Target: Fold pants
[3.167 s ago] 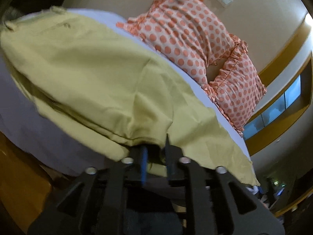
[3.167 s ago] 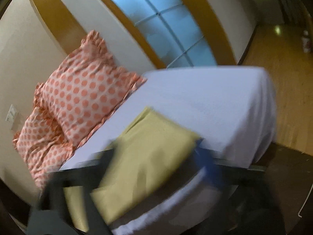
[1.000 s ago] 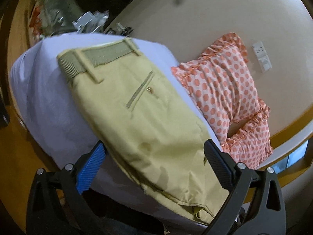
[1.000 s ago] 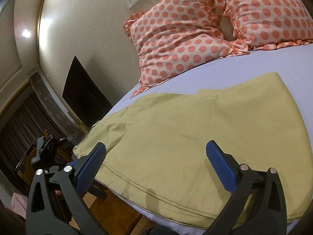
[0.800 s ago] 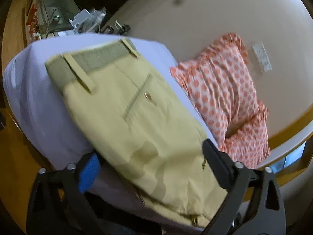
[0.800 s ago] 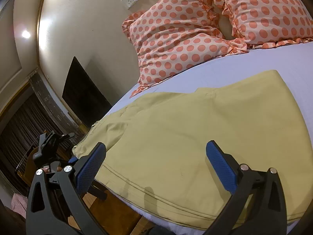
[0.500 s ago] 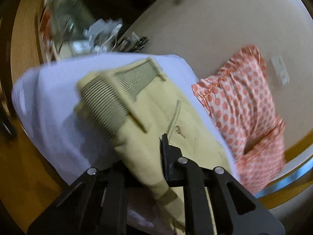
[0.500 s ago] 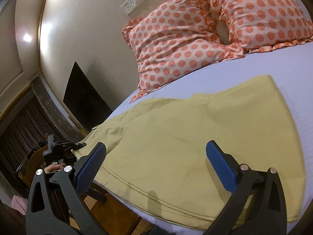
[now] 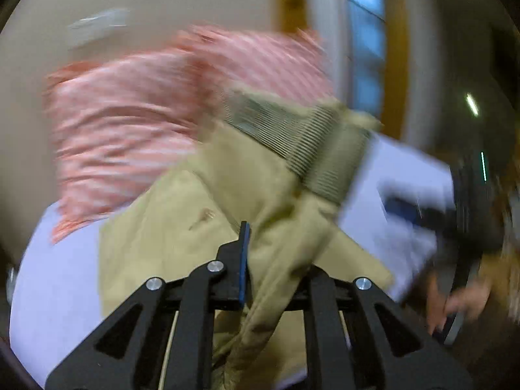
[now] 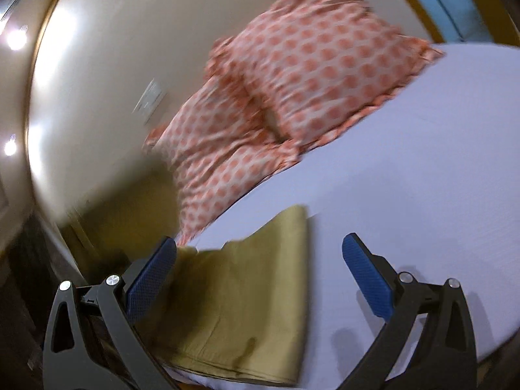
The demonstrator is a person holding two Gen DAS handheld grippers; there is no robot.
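The khaki pants [image 9: 247, 201] lie on the white bed; their ribbed waistband [image 9: 302, 143] is lifted and turned over toward the far side. My left gripper [image 9: 273, 260] is shut on the waist end of the pants, cloth bunched between its jaws. In the right wrist view the folded leg part of the pants [image 10: 260, 279] lies flat near the bed's front edge. My right gripper [image 10: 260, 276] is open and empty just above that cloth. Both views are motion-blurred.
Two orange polka-dot pillows [image 10: 292, 91] lean against the beige wall at the head of the bed. The white sheet [image 10: 422, 178] stretches right of the pants. A window [image 9: 364, 48] with a wooden frame is behind. The other gripper and a hand [image 9: 461, 260] show at the right.
My left gripper closed on the waist end and swung it up and over across the bed. My right gripper stayed open and turned toward the bed's far side.
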